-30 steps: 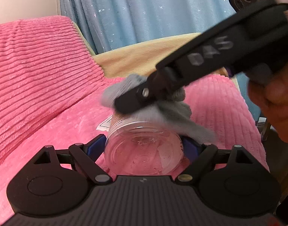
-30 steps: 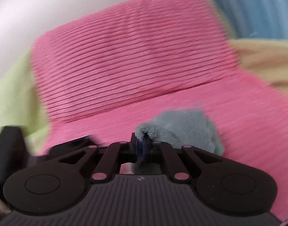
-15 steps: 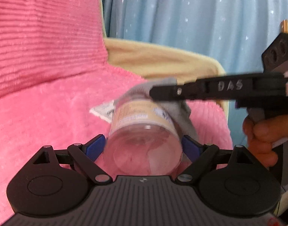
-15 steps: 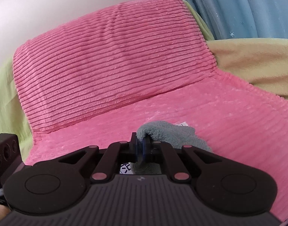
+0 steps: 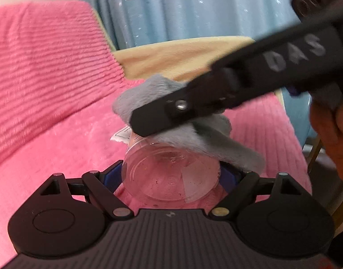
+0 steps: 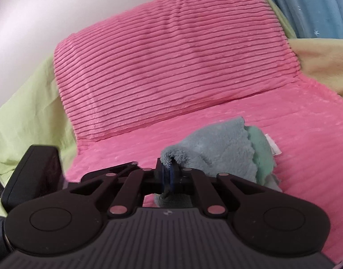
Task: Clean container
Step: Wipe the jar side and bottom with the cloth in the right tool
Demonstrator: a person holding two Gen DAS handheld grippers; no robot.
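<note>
Left wrist view first: I had the left gripper (image 5: 171, 174) closed around a clear plastic container (image 5: 170, 174), its blue pads pressed to either side and its base facing my camera. Over the container's upper side lay a grey cloth (image 5: 193, 134), pinched in the right gripper (image 5: 146, 123), which reached in from the upper right with a hand (image 5: 330, 130) visible behind it. Beneath it all spread a pink ribbed blanket (image 5: 48, 85) over a seat and backrest, with a tan cover (image 5: 171, 56) behind and a blue star-dotted curtain (image 5: 182, 6) filling the back of the room. Right wrist view next: I saw the right gripper's fingers nearly together, clamped on a fold of the cloth, which bunched out to the right and showed a greenish underside. The pink blanket rose into a backrest ahead, a pale green sheet (image 6: 25, 112) showed on the left, and a plain wall (image 6: 59, 6) stood above.
</note>
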